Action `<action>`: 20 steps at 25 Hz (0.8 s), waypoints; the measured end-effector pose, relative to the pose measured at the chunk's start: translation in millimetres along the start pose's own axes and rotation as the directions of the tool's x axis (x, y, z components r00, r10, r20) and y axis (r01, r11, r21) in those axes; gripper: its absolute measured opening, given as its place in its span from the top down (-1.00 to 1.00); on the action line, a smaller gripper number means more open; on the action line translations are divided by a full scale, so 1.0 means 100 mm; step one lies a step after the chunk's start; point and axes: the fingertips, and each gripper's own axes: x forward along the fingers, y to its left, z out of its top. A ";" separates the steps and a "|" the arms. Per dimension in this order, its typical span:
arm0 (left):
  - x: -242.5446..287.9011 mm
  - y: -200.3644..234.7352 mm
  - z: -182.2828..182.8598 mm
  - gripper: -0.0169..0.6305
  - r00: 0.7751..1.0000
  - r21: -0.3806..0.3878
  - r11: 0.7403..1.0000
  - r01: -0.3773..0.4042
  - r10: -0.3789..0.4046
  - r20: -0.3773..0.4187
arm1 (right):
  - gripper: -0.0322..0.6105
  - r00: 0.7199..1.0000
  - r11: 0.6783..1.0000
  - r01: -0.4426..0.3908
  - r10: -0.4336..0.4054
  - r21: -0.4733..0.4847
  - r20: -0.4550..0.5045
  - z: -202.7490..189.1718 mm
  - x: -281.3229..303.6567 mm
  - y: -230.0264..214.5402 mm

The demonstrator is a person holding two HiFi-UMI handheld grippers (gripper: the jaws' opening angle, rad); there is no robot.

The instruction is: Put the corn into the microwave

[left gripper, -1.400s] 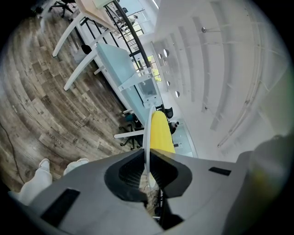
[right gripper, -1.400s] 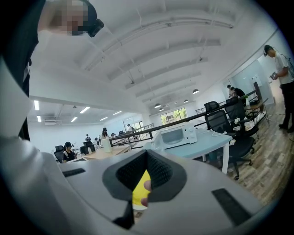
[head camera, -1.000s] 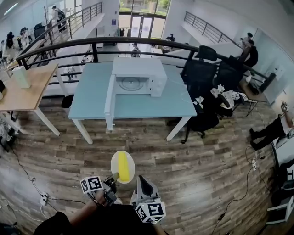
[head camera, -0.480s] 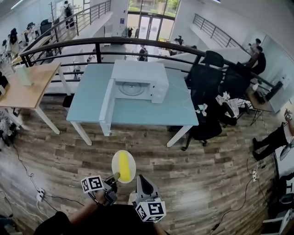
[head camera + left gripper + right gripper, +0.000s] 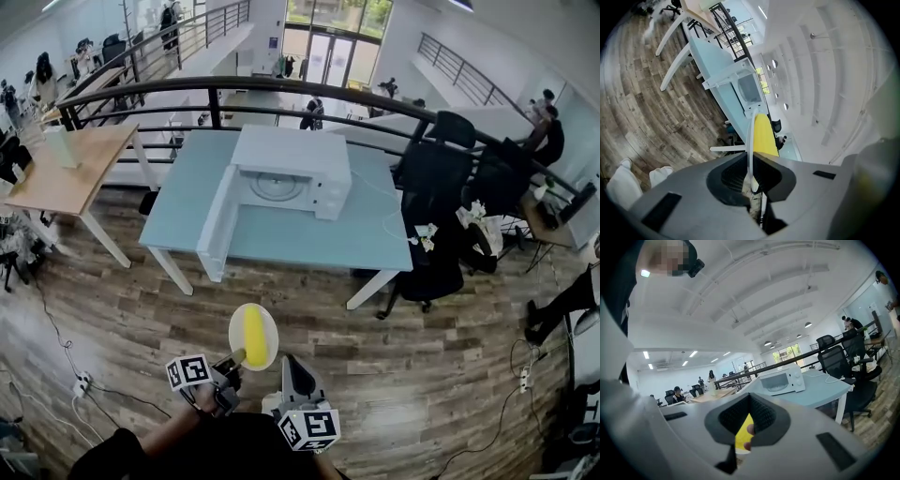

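A yellow corn cob [image 5: 254, 335] lies on a small white plate [image 5: 239, 323] held out over the wooden floor. My left gripper [image 5: 233, 360] is shut on the plate's near rim; the left gripper view has the plate [image 5: 750, 136] edge-on between the jaws with the corn [image 5: 764, 135] beside it. The right gripper [image 5: 294, 375] sits just right of the plate, shut and empty. Its own view catches the corn [image 5: 743, 434] through the gap of its jaws. The white microwave [image 5: 292, 169] stands on the pale blue table [image 5: 309, 234] ahead, its door [image 5: 216, 223] swung open to the left.
A wooden desk [image 5: 66, 173] stands at the left. Black office chairs [image 5: 441, 258] crowd the table's right end. A dark railing [image 5: 281, 86] runs behind the table. A cable and power strip [image 5: 81, 382] lie on the floor at lower left. People are in the background.
The table and microwave have drawn nearer and larger in the head view. Both grippers, plate and corn keep the same pose before me.
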 end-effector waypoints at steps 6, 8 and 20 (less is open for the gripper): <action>0.23 -0.12 0.05 0.87 0.998 -0.020 1.000 -0.008 0.009 0.057 | 0.87 0.999 0.999 -0.051 0.051 -0.008 -0.003 0.12 0.10 -0.27; 0.34 -0.16 0.06 0.87 0.998 -0.021 1.000 -0.006 0.008 0.069 | 0.87 0.998 0.998 -0.063 0.063 -0.009 -0.002 0.16 0.13 -0.37; 0.83 -0.35 0.06 0.87 0.992 -0.041 0.999 0.008 -0.002 0.125 | 0.87 0.994 0.994 -0.105 0.105 -0.025 -0.008 0.30 0.22 -0.87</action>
